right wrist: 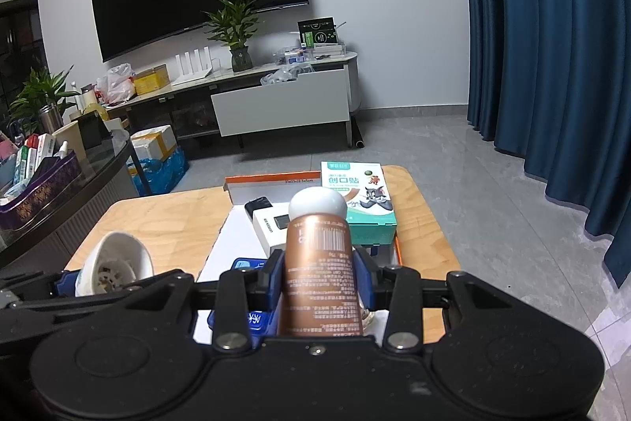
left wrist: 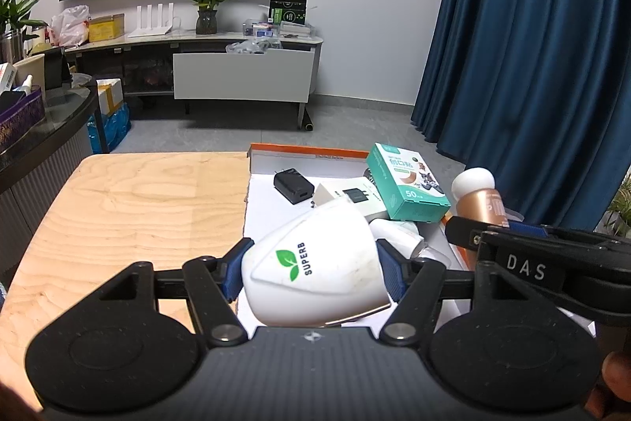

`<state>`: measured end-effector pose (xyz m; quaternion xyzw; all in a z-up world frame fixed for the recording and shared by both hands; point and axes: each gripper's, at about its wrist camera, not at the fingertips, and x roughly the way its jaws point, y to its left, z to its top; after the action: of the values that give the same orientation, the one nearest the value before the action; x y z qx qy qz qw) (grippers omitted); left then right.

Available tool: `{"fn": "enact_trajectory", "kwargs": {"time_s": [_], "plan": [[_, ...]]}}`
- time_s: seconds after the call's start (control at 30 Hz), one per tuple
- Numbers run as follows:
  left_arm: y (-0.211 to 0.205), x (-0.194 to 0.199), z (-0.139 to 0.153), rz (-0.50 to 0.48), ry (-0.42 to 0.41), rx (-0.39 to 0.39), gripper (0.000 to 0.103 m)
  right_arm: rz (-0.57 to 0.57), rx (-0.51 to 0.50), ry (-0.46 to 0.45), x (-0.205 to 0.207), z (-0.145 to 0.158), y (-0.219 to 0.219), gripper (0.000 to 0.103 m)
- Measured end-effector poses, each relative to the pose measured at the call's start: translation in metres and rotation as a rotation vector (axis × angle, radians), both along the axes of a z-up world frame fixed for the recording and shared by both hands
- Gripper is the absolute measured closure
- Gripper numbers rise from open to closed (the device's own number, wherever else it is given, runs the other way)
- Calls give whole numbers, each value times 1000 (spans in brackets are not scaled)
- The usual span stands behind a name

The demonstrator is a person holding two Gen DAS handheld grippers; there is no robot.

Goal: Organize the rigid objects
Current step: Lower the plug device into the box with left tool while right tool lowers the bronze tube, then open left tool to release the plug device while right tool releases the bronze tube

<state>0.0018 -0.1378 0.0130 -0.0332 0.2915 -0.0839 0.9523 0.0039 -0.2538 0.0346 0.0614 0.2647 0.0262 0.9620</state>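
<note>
Two tools were in play, each gripping one thing. Left tool (left wrist: pixel 313 269) had its blue pads pressed on either side of a white cup (left wrist: pixel 315 267) marked SUPERB with a green leaf, held on its side over the near edge of the tray. Right tool (right wrist: pixel 320 277) was clamped on a copper-coloured bottle (right wrist: pixel 318 263) with a rounded white cap, its printed label upside down toward the camera.

One shallow white tray with an orange rim (left wrist: pixel 305 149) lay on the right half of the wooden surface (left wrist: pixel 130 208). Inside it I counted one black charger (left wrist: pixel 292 186), one white box with a black picture (left wrist: pixel 351 198) beside it, and one teal plaster box (left wrist: pixel 408 182) resting tilted on top of the other things at the far right. Something white and rounded lay just behind the cup, too hidden to name.

From the left wrist the cup covered the tray's near middle, and the right tool crossed in at the right edge, bottle pointing up and away. From the right wrist the bottle stood in front of the white box and part of the teal box; only this view showed the cup's open mouth, with dark specks inside, and a blue packet (right wrist: pixel 244 265) under the tool. Only the left wrist showed the cup's logo.
</note>
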Motion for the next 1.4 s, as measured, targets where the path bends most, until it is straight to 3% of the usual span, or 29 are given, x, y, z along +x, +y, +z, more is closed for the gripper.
{"fn": "enact_trajectory", "kwargs": {"time_s": [1.4], "plan": [[-8,4,-7,7,9,25,36,22,3,34,10,-11,-7,56]]}}
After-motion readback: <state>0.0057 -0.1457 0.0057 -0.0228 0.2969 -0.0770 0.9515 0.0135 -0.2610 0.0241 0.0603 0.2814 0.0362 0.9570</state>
